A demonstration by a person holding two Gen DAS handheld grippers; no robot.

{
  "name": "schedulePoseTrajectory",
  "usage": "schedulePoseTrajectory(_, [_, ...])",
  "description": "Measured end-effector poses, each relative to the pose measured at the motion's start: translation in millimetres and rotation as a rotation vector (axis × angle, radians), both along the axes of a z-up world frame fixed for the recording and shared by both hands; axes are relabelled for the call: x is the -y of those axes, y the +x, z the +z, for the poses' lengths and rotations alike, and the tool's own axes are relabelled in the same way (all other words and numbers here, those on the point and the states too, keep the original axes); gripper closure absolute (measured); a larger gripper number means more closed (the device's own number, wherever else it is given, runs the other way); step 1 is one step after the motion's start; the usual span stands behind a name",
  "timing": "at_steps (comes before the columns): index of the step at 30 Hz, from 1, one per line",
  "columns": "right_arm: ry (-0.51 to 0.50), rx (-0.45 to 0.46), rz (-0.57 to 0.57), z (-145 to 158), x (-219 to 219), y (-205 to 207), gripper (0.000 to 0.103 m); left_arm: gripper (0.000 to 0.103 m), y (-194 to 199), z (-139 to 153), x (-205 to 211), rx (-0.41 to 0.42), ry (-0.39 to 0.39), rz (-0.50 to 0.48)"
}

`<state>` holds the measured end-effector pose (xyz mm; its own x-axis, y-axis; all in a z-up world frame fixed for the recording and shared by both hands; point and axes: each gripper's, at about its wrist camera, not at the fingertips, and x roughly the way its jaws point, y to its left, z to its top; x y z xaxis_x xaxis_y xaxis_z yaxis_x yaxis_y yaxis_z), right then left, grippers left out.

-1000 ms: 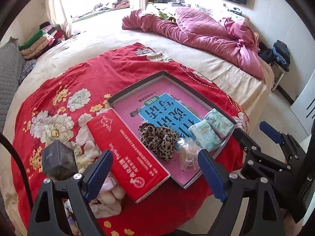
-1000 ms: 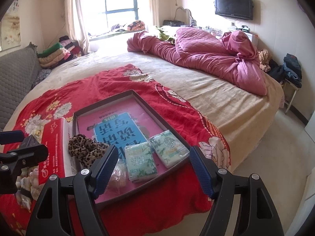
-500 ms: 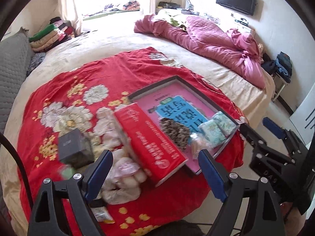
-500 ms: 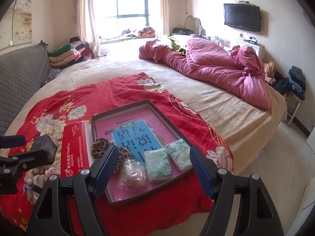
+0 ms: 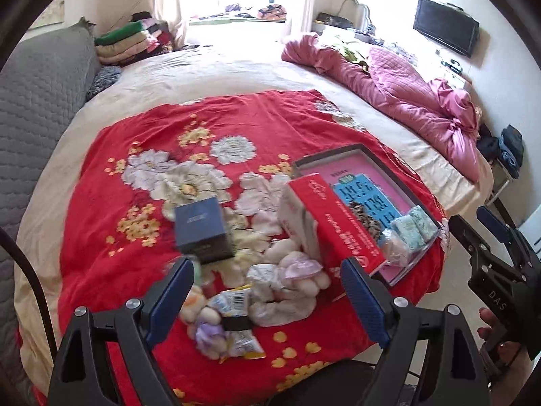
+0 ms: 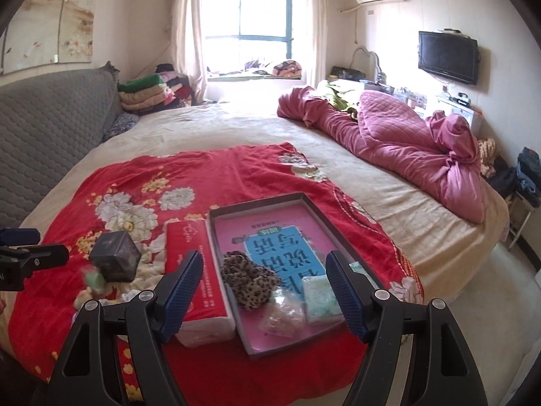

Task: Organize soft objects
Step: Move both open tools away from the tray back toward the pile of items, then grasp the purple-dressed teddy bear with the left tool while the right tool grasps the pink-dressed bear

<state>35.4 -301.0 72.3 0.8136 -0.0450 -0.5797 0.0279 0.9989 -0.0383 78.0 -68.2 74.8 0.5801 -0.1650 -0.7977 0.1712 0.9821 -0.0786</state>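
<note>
A heap of soft toys and snack packets (image 5: 270,291) is lying on the red floral blanket (image 5: 142,243), just beside the red tissue pack (image 5: 334,223) on the side away from the shallow box tray (image 6: 270,348). A leopard scrunchie (image 6: 250,279) and wrapped tissue packs (image 6: 319,299) are being kept inside that tray. A dark cube box (image 5: 203,228) is sitting beside the heap. The left gripper (image 5: 267,301) is being held open and empty over the heap; the right gripper (image 6: 265,296) is being held open and empty above the tray.

You've got a crumpled pink quilt (image 6: 405,135) bunched along the bed's far right side and a TV (image 6: 448,57) mounted on the wall. Folded blankets (image 6: 145,96) are stacked by the window (image 6: 248,20), next to that grey headboard (image 6: 50,128).
</note>
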Motion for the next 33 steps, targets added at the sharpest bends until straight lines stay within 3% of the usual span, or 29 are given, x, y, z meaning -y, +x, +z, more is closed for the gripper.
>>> schedulePoseTrajectory(11, [-0.043,-0.003,0.096,6.5,-49.3,-1.3,0.027,0.015,-13.9,-5.6,-53.0,-0.013,-0.010,0.066])
schedulePoseTrajectory(17, [-0.072,-0.017,0.156,1.7,-72.8,-2.6,0.027,0.015,-19.1,-22.5,-81.0,-0.044,-0.023,0.124])
schedulePoseTrajectory(33, [-0.222,-0.123,0.306,-43.1,-123.4,-4.3,0.027,0.015,-31.2,-74.8,-106.9,-0.139,-0.049,0.170])
